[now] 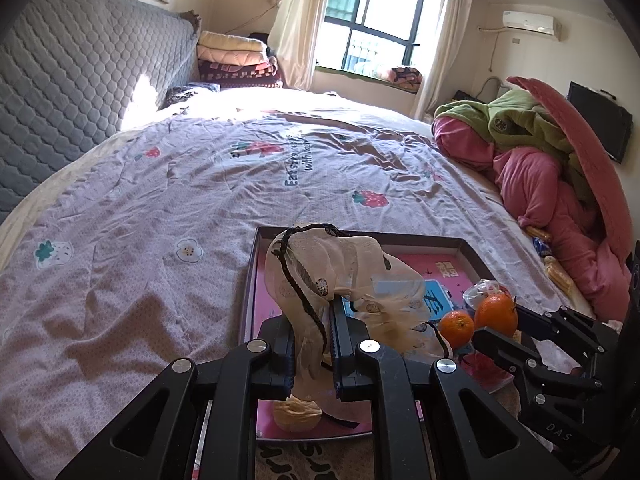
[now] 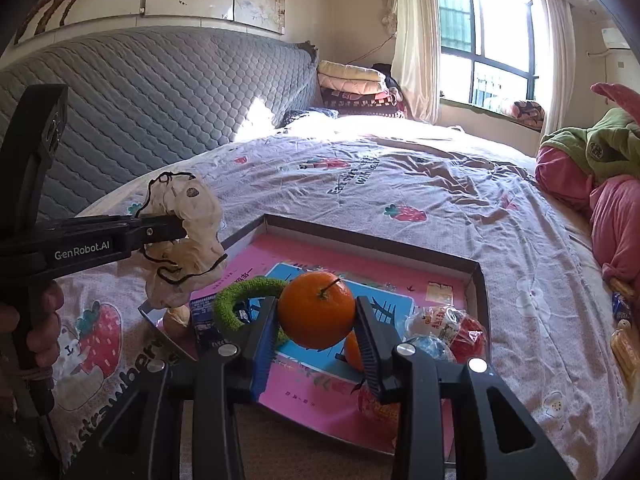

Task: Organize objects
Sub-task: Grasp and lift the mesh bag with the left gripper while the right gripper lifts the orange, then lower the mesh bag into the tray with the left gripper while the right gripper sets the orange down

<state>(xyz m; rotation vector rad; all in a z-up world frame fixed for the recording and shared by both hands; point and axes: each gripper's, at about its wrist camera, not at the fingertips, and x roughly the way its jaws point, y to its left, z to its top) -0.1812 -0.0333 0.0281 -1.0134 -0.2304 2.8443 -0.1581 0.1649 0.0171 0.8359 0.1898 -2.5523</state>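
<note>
A shallow box (image 1: 464,245) with a pink printed bottom lies on the bed; it also shows in the right wrist view (image 2: 476,268). My left gripper (image 1: 313,344) is shut on a cream fabric scrunchie with black cord (image 1: 320,276), held above the box's left part; it also shows in the right wrist view (image 2: 180,232). My right gripper (image 2: 316,320) is shut on an orange (image 2: 317,310) above the box. A second orange (image 1: 456,328) lies in the box beside snack packets (image 2: 444,328). A green hair tie (image 2: 236,300) and a small bun (image 1: 298,414) lie in the box.
The bed has a lilac strawberry-print sheet (image 1: 180,200) and a grey quilted headboard (image 1: 72,92). A heap of pink and green bedding (image 1: 540,160) sits at the right, with loose snacks (image 1: 556,272) beside it. Folded blankets (image 1: 236,60) lie near the window.
</note>
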